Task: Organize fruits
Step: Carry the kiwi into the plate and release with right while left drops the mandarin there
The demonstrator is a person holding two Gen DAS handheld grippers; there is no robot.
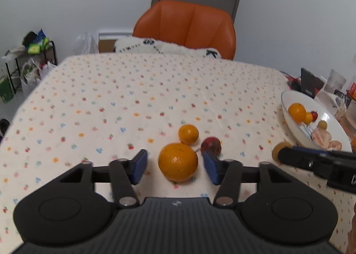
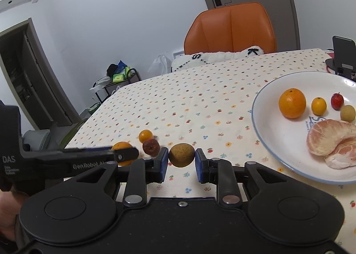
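The large round orange [image 1: 178, 161] lies on the flower-print surface [image 1: 133, 98] between the spread blue-padded fingers [image 1: 139, 169] of the left gripper [image 1: 175, 170], which are open and touch nothing. It looks firm, fairly heavy and prone to roll, so I judge a hold across its widest middle the safest. At its 12 o'clock sits one small orange citrus [image 1: 188, 134], and at 2 o'clock one wrinkled dark-red fruit [image 1: 211, 145]. Further toward 3 o'clock, the yellow-brown oval fruit [image 2: 181, 155] sits between the fingers of the right gripper [image 2: 181, 163]; both pads look to be against its sides, though a firm squeeze cannot be confirmed (its skin seems thin and bruisable, so light pressure at the narrow flanks would suit). Loose on the surface, then: four fruits. At 2 o'clock from that fruit in the right wrist view stands one white blue-rimmed plate [image 2: 262, 129] holding one big orange [image 2: 292, 103], one small yellow-orange citrus [image 2: 318, 106], one red berry-like fruit [image 2: 337, 101], one tan round fruit [image 2: 347, 113] and two peeled pinkish pomelo segments [image 2: 329, 136], soft and easily torn. Beyond is one orange chair [image 2: 231, 27].
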